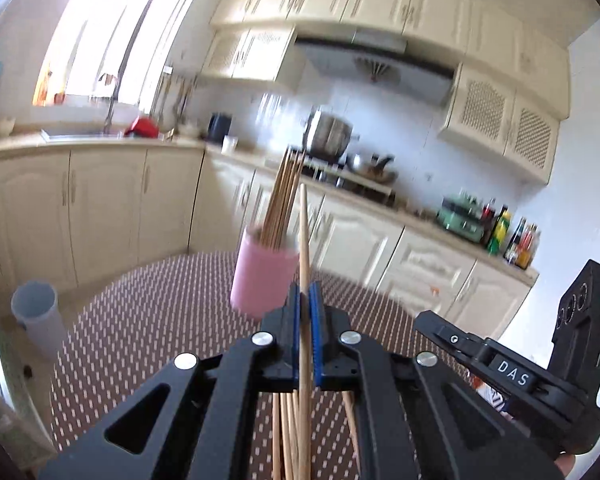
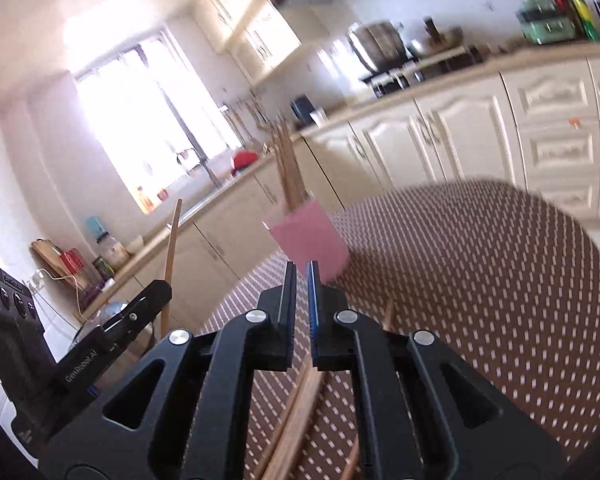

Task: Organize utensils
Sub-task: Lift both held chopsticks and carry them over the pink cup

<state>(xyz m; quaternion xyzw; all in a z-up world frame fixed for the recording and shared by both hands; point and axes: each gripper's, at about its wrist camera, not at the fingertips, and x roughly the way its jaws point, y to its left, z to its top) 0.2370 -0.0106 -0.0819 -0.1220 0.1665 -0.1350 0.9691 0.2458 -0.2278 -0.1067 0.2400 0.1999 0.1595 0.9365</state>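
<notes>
Left gripper [image 1: 305,304], lower centre of frame: fingers clenched on one chopstick [image 1: 305,248], raised upright. Right gripper [image 2: 301,280]: fingers closed, apparently empty. Loose chopsticks [image 2: 300,408] on tabletop [image 2: 480,280] beneath. Beyond, pink cup [image 1: 262,276] mid-frame, already holding sticks. Step judged: carrying; next, tip aligned over cup mouth.

Pink cup [image 1: 262,280] motion-blurred; loose chopsticks [image 2: 296,420] under gripper frame, btm edge cut off.
</notes>
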